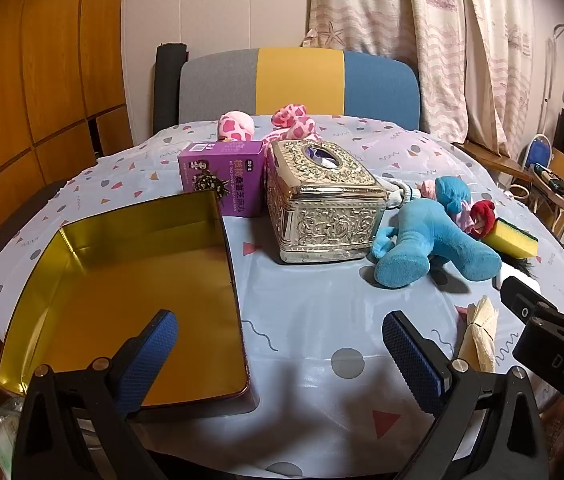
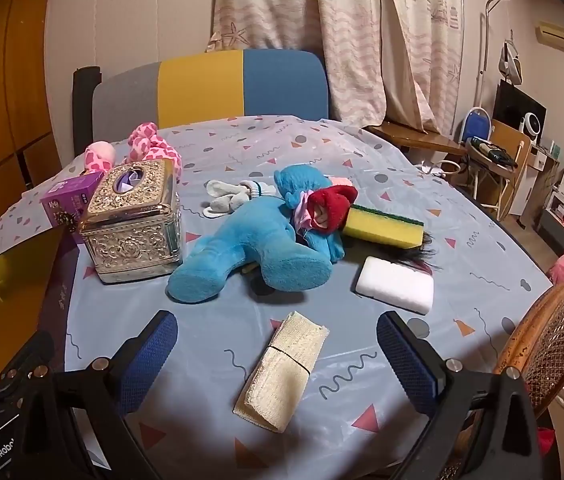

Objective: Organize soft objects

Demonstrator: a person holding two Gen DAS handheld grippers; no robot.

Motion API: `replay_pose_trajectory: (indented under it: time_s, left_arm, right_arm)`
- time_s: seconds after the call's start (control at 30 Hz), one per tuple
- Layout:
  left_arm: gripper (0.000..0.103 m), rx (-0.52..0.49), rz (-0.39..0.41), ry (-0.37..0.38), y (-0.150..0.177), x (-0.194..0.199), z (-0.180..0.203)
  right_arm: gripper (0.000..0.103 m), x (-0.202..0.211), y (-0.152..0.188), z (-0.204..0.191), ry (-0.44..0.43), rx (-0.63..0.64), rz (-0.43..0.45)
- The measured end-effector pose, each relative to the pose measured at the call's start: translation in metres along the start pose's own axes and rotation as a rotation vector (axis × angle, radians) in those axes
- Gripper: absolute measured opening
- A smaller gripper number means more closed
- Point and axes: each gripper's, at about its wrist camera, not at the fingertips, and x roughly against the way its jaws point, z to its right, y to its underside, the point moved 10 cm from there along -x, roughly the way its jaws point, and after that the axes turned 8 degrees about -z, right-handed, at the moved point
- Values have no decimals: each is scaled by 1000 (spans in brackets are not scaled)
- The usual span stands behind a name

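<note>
A home: patterned curtains (image 2: 345,40), clothed table (image 2: 321,148), upholstered chair (image 1: 297,80).

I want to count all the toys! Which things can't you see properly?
- Pink spotted plush: left wrist view, lower part hidden behind the purple box.
- Red-haired doll: right wrist view, body covered by the blue plush.
- Black hair: whose it is stays unclear; the yellow sponge hides its start.

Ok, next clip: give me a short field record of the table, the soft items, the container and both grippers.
surface: table under a patterned cloth
container: open gold tin, nothing in it, at the left
soft items: blue plush toy, pink spotted plush, yellow sponge, white sponge, folded cream cloth, white socks
other items: silver tissue box, purple box
left gripper: open, holding nothing
right gripper: open, above the cloth
</note>
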Motion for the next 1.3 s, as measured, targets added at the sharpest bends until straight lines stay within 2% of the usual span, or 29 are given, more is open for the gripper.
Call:
replay_pose_trajectory:
  time_s: [1.3]
  left_arm:
    - [103,6,-26,-2,5,-6,-2]
  right_arm:
    - [102,-6,1,3,0,-6,-16]
